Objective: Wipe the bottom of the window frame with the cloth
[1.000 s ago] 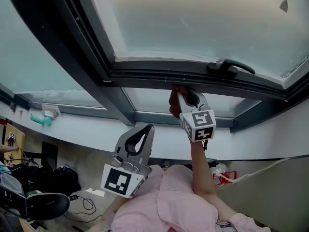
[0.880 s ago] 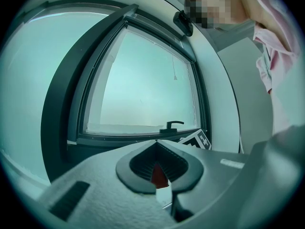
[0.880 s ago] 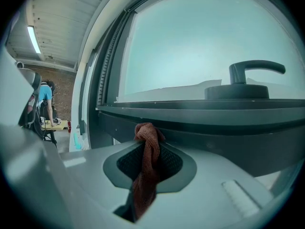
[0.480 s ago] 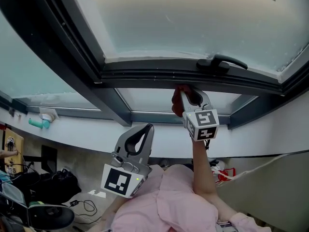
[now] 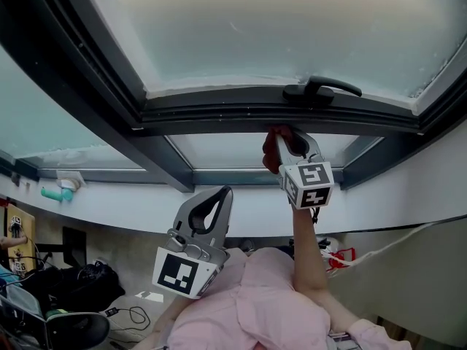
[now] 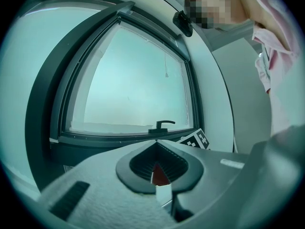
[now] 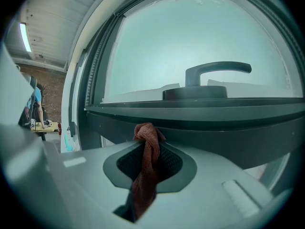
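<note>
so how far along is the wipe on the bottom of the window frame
Done: the cloth is clamped in the right tongs. In hand: it meets the underside of the frame's bottom rail, left of the handle. Left: the rail's length either side; no wiped trace shows. The left tongs hang shut, empty.

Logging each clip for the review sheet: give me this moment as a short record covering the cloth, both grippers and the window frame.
cloth: reddish-brown, bunched, its top appears pressed against the underside of the bottom rail
right gripper: raised to the frame, jaws shut on the cloth
left gripper: lower, apart from the frame, jaws together, holding nothing
window frame: dark, bottom rail runs across the head view
window handle: dark lever on the bottom rail, up and to the right of the cloth in the head view
</note>
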